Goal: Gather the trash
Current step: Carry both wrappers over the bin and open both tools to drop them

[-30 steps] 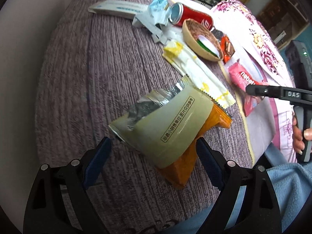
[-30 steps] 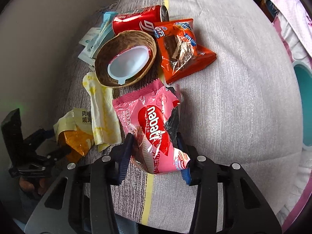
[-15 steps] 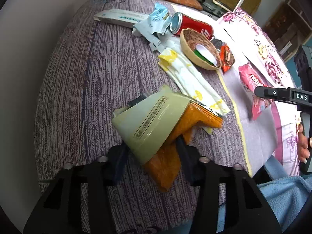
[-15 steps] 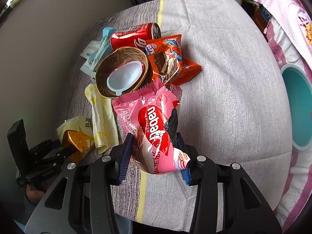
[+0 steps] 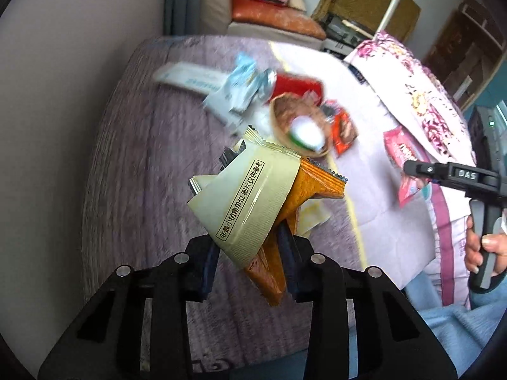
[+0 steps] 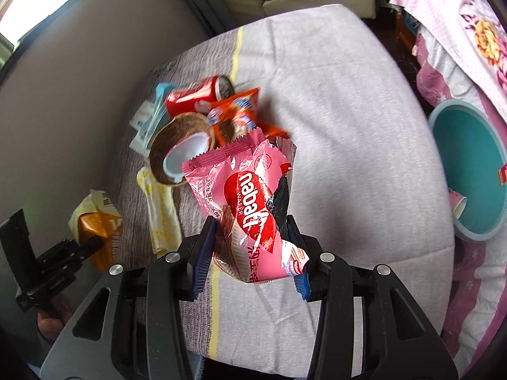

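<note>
My left gripper [image 5: 250, 247] has a beige and orange snack wrapper [image 5: 250, 196] between its jaws. The jaws are closing and the pads press on it; it hangs lifted above the purple-grey cloth surface [image 5: 133, 158]. In the right wrist view that same wrapper [image 6: 98, 224] shows at the lower left. My right gripper [image 6: 250, 228] is shut on a crumpled pink wafer wrapper [image 6: 250, 196], also held clear of the surface. The left wrist view shows this pink wrapper [image 5: 399, 152] at the right, with a hand on the gripper handle.
Left on the cloth are a red can [image 6: 196, 98], a coconut-shell bowl [image 6: 177, 145], an orange snack bag [image 6: 237, 107], a yellow-white paper wrapper [image 6: 158, 209] and blue-white packets [image 5: 244, 85]. A teal bin [image 6: 469, 171] stands at the right, beside floral bedding [image 6: 475, 31].
The left jaws went from wide open around the beige and orange wrapper to pinching it, then raised it off the cloth. The right gripper rose with the pink wrapper still held.
</note>
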`<action>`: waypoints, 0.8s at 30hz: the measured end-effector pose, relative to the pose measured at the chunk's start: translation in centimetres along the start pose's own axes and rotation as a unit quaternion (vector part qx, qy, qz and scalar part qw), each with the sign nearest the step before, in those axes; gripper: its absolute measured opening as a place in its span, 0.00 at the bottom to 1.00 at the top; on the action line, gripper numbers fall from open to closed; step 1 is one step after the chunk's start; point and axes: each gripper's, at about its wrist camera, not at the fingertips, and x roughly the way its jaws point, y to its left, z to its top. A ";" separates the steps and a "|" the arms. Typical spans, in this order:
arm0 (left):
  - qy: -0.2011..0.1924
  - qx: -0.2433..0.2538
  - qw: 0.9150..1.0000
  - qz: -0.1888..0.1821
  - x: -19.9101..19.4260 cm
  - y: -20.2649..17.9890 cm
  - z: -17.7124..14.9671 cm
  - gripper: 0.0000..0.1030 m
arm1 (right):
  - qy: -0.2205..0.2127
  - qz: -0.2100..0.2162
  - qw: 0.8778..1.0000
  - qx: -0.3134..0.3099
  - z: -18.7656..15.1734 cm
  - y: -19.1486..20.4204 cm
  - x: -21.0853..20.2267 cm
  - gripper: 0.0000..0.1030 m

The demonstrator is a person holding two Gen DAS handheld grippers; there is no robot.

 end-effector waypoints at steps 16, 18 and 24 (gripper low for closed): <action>-0.009 0.136 0.985 -0.102 5.8 -18.8 9.4 0.35 | -0.130 -0.056 0.980 0.136 2.4 -14.2 -9.6 0.40; 0.001 0.150 0.982 -0.117 7.5 -21.5 10.2 0.35 | -0.142 -0.065 0.976 0.152 2.4 -16.3 -10.7 0.40; 0.030 0.179 0.973 -0.142 11.6 -28.7 11.4 0.35 | -0.161 -0.081 0.964 0.194 2.1 -22.1 -12.7 0.40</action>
